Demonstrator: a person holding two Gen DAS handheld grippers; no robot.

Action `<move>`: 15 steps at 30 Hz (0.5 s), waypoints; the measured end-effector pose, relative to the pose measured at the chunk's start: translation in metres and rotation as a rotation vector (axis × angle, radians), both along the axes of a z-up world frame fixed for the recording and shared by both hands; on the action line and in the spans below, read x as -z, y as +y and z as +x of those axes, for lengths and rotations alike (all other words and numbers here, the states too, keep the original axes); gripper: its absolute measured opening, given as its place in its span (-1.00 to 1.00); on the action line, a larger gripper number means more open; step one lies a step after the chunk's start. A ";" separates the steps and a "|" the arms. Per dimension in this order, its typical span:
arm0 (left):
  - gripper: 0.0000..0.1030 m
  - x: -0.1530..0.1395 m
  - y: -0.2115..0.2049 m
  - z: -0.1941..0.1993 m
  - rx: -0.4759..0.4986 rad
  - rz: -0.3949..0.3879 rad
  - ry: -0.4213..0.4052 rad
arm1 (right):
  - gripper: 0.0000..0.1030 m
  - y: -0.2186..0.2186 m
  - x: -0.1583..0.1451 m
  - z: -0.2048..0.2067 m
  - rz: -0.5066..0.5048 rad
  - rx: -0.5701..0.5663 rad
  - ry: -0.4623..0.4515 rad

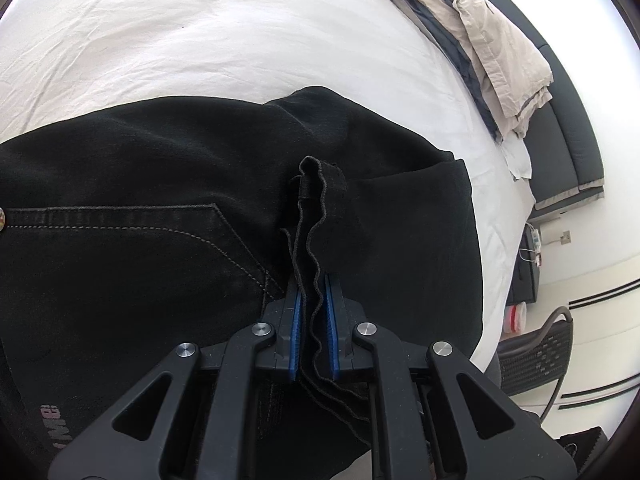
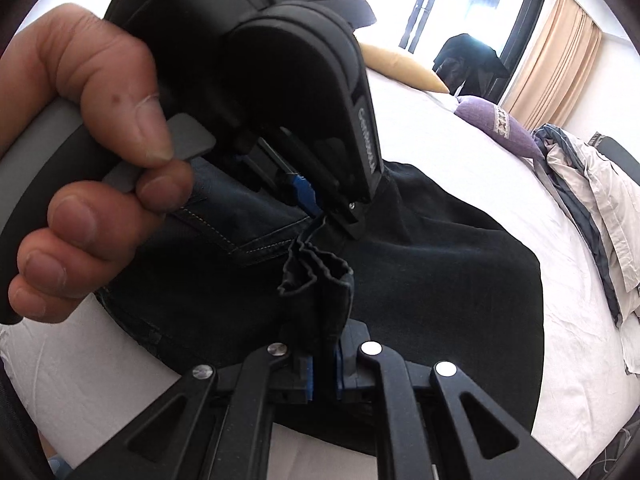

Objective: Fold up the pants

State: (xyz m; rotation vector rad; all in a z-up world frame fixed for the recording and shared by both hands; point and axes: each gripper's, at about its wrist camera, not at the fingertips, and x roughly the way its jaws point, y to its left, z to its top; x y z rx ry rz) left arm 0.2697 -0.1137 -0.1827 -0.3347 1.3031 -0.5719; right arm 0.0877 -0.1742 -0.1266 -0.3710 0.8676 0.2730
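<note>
At the lower centre of both frames, we are pinching the bunched hem edge of the black denim pants (image 1: 160,208) in the left gripper (image 1: 313,312) and right gripper (image 2: 323,356); the body is extending ahead across the white bed sheet (image 1: 200,40), grippers nearly touching.

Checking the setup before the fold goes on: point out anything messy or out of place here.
The black pants are bunched, not flat: both the left claw and the right claw pinch a crumpled hem. A rumpled pile of bedding sits heaped at the bed's edge. Nothing looks damaged or spilled.
</note>
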 end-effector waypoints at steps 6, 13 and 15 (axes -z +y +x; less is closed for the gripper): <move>-0.80 0.005 0.008 -0.003 -0.011 0.020 -0.014 | -0.55 0.005 0.009 0.003 -0.001 -0.029 0.026; -0.78 -0.018 0.025 -0.012 -0.041 0.156 -0.080 | 0.11 -0.031 -0.019 -0.016 0.205 -0.094 0.094; -0.79 -0.031 0.035 -0.014 -0.079 0.189 -0.119 | 0.13 -0.059 -0.032 -0.016 0.295 -0.081 0.115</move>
